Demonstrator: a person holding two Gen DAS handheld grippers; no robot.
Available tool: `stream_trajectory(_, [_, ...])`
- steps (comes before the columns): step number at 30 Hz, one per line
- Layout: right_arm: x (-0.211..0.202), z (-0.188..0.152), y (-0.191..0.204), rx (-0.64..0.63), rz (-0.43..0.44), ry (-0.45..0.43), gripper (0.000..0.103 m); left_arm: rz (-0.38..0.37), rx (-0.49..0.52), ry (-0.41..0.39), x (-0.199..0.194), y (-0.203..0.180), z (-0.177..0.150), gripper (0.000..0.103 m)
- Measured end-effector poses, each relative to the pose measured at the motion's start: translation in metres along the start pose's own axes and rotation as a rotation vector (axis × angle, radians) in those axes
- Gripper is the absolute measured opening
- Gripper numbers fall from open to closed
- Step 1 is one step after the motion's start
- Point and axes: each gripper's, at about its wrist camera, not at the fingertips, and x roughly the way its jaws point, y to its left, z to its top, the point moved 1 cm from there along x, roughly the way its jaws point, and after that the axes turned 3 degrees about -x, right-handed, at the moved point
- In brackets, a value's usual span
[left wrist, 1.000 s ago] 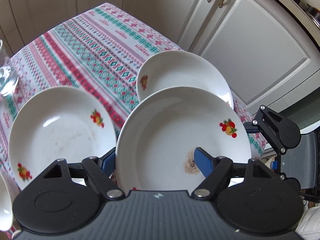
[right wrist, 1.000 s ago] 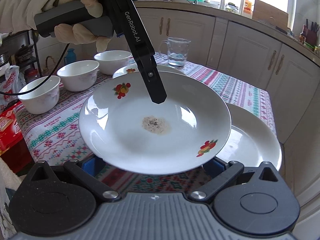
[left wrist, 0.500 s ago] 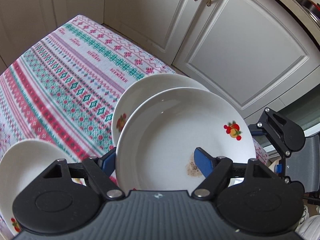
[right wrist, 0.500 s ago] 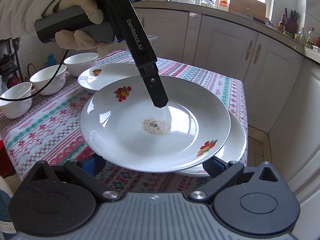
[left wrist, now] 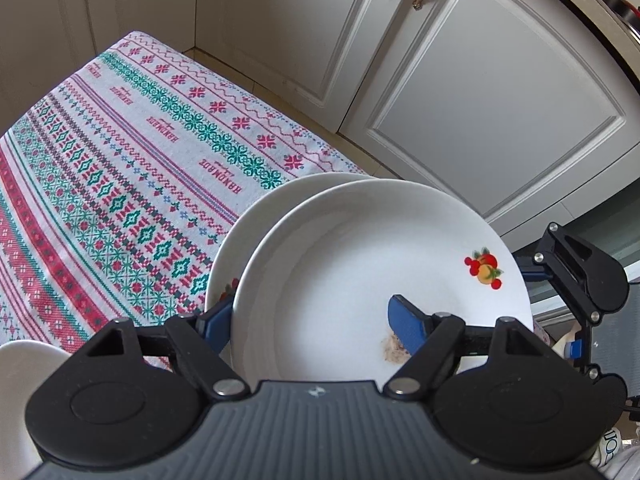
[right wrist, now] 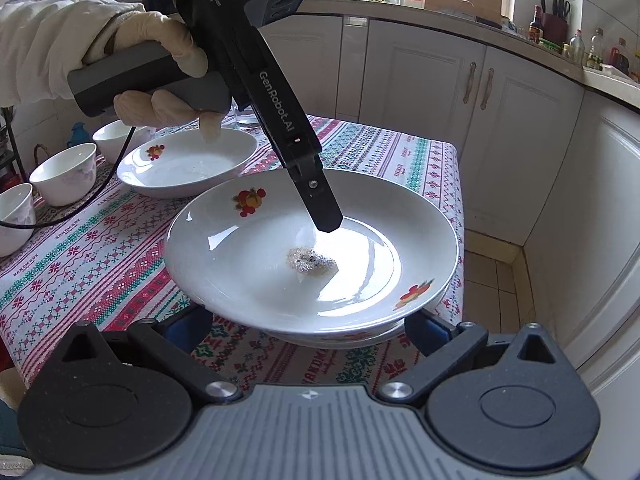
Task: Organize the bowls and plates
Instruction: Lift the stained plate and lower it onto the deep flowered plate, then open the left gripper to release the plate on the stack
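A white plate with fruit motifs and a brown food stain is tilted slightly in my left gripper, which is shut on its rim. One finger lies inside the plate and the other is under it. The plate sits right over a second white plate at the table's corner, whose rim shows just beneath; whether they touch I cannot tell. My right gripper stands open below the held plate's near rim, its fingertips hidden by the plate.
A third fruit-motif plate lies further back on the patterned tablecloth. Three white bowls stand at the left edge. A glass is partly hidden behind the gloved hand. Cupboard doors stand close beyond the corner.
Both grippers and the held plate have moved across the table toward the corner. The held plate now covers the corner plate and sits lower over it.
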Motion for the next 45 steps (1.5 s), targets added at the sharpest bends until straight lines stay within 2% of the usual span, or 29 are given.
stream_trajectory(6, [0.001, 0.0, -0.002, 0.009, -0.012, 0.014, 0.103, -0.015, 0.002, 0.001, 0.003, 0.002, 0.003, 0.079])
stream_trajectory(13, [0.002, -0.002, -0.004, 0.036, -0.027, 0.033, 0.103, 0.003, 0.024, -0.003, 0.006, 0.0, 0.002, 0.079])
stream_trajectory(31, [-0.006, -0.004, -0.005, 0.044, -0.027, 0.002, 0.103, 0.055, 0.037, -0.004, 0.004, -0.003, 0.005, 0.079])
stream_trajectory(45, [-0.009, -0.006, -0.005, 0.054, -0.029, -0.011, 0.103, 0.106, 0.057, -0.061, -0.008, -0.005, 0.003, 0.082])
